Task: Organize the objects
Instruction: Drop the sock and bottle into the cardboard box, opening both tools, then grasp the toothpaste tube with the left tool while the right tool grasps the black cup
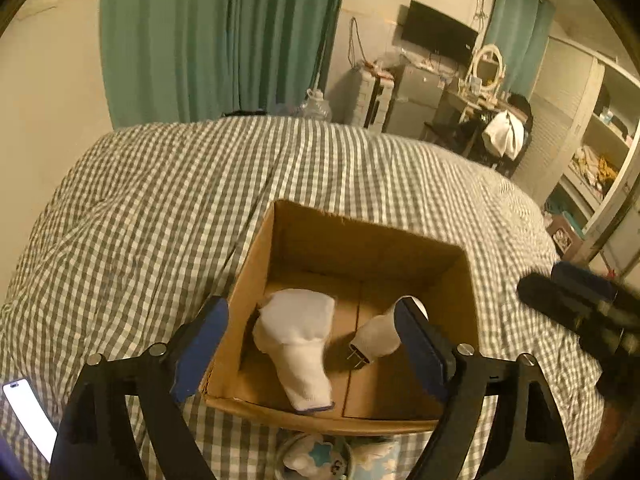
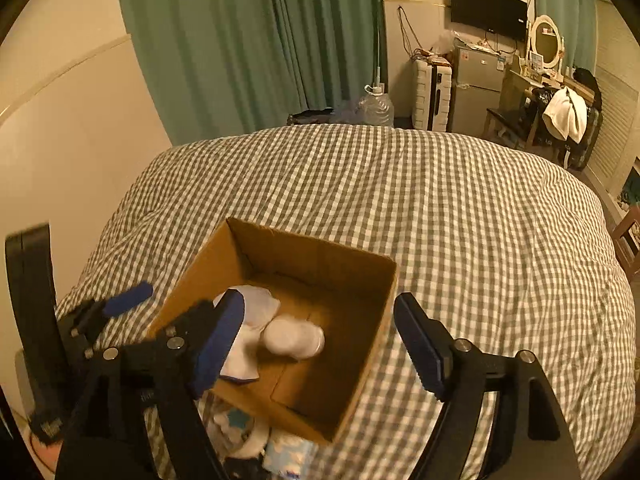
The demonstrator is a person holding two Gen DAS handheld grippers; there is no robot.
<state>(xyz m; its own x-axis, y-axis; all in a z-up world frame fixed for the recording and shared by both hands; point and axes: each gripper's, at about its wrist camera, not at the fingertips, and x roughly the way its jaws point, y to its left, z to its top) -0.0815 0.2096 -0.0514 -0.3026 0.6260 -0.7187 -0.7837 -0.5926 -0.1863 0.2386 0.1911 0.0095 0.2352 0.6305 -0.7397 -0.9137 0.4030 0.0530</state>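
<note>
An open cardboard box [image 1: 256, 264] sits on the checked bed cover. Inside lie a white sock [image 1: 300, 340] with a dark cuff and a white plug adapter [image 1: 378, 338] with metal prongs. My left gripper [image 1: 316, 344] is open above the box's near side, its fingers astride the two objects, holding nothing. In the right wrist view the same box [image 2: 384, 280] holds the sock [image 2: 248, 344] and the adapter [image 2: 294, 338]. My right gripper [image 2: 320, 340] is open and empty over the box's right wall. The left gripper [image 2: 128, 300] shows at the left there.
A lit phone [image 1: 28, 416] lies on the bed [image 1: 160, 208] at the near left. A patterned item with blue flowers [image 1: 320, 456] lies just in front of the box. The right gripper [image 1: 580, 308] shows at the right edge. A wall borders the bed's left side.
</note>
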